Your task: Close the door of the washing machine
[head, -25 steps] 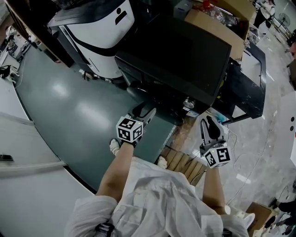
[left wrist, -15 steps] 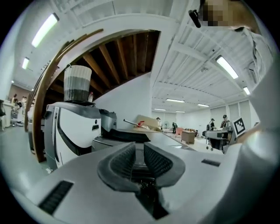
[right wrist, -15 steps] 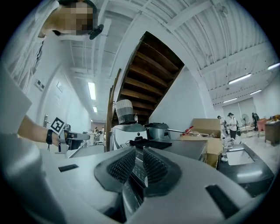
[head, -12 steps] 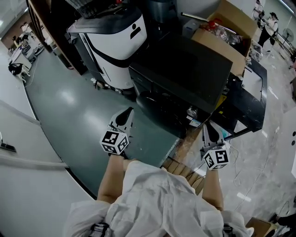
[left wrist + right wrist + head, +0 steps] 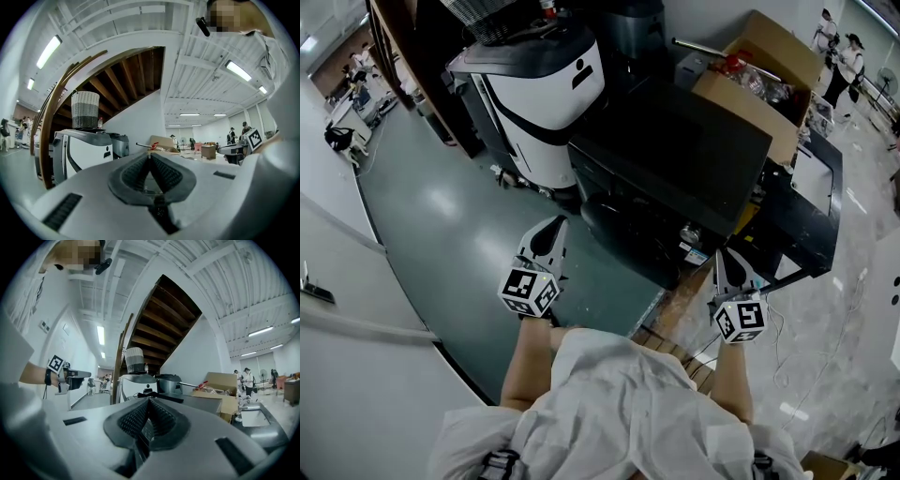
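Note:
The black washing machine [image 5: 680,155] stands in the middle of the head view. Its round door [image 5: 619,225] lies dark against the front face and looks closed. My left gripper [image 5: 546,240] is held level to the left of the door, apart from it, and its jaws are shut on nothing [image 5: 149,155]. My right gripper [image 5: 727,270] hangs by the machine's right front corner without touching it, and its fingertips also meet with nothing between them [image 5: 149,400].
A white-and-black machine [image 5: 546,82] stands left of the washer, and an open cardboard box [image 5: 759,70] sits behind it. A black stand [image 5: 811,192] is at the right, a wooden pallet [image 5: 675,336] underfoot, and green floor [image 5: 441,216] to the left.
My left gripper has drawn back from the washer's door towards the lower left and risen, and its jaws have closed. The right gripper has lifted slightly.

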Demonstrator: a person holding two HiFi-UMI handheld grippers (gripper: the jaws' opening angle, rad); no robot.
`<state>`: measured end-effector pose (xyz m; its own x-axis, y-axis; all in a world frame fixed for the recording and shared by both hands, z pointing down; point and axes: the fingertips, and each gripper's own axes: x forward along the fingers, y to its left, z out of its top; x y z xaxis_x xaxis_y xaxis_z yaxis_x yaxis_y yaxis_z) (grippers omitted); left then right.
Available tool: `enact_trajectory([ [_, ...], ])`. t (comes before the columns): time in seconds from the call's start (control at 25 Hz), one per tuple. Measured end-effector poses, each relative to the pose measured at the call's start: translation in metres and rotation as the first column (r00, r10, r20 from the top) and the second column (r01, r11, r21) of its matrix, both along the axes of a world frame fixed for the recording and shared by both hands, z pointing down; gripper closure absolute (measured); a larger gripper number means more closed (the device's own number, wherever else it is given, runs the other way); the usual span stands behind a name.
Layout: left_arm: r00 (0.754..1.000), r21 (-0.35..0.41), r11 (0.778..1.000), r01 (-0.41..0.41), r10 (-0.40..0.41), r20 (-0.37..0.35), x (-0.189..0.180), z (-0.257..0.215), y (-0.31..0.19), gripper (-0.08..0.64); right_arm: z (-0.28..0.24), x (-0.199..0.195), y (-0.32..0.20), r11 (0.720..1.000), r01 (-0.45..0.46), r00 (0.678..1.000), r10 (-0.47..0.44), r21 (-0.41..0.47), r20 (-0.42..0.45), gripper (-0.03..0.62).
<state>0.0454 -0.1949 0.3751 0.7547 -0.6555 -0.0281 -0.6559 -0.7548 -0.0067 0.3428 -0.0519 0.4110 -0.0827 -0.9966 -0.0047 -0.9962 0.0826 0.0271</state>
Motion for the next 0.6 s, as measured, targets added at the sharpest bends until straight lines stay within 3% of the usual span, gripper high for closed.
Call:
enact_trajectory([
  [0.6,1.0,-0.003,1.0,0.009,-0.009,-0.014,0.0008,-0.0049,0.0038,0.537,-0.0059,-0.003,-0.009,1.0,0.023,1.0,-0.023,0.0,-0.006,0.566],
])
